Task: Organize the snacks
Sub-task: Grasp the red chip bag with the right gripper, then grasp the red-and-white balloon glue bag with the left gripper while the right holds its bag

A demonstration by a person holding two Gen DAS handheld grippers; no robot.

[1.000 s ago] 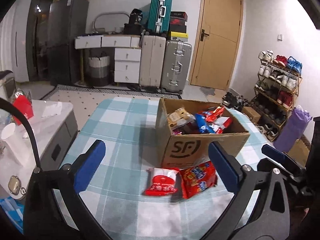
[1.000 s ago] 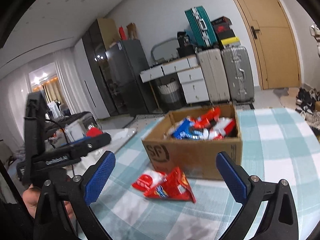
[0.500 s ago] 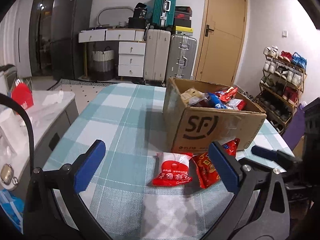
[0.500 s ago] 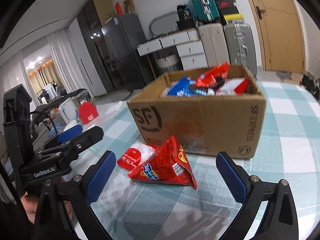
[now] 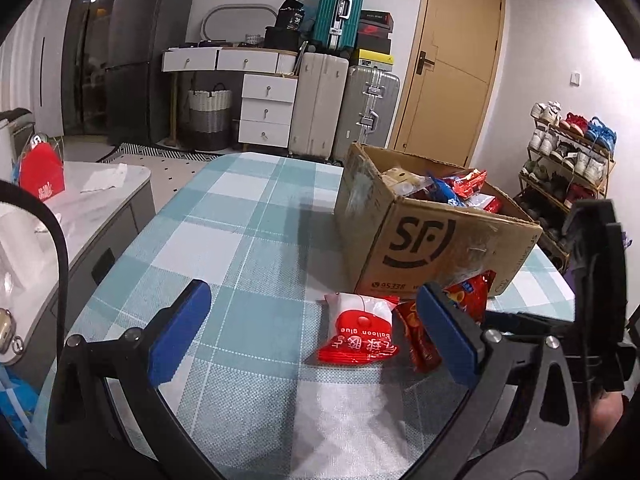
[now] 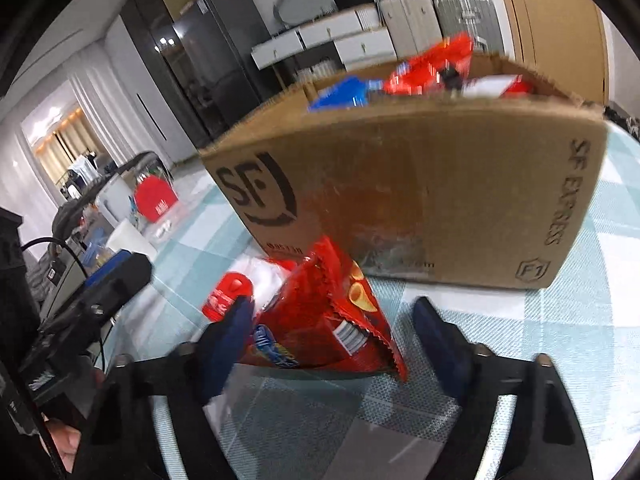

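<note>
A cardboard box marked SF stands on the checked tablecloth, with several snack packets in it. In front of it lie a red and white packet and a red chip bag. My left gripper hangs open low over the cloth, the red and white packet between its fingers but nearer the right one. In the right wrist view the chip bag stands between the closing jaws of my right gripper. The left pad is at the bag's edge; the right pad is still apart from it.
A grey side counter with a red carton stands left of the table. Suitcases, white drawers and a door line the far wall. A shoe rack is at the right.
Both grippers have sunk toward the table. The right one has come in close to the chip bag and its jaws have narrowed around it. The left one stays wide.
</note>
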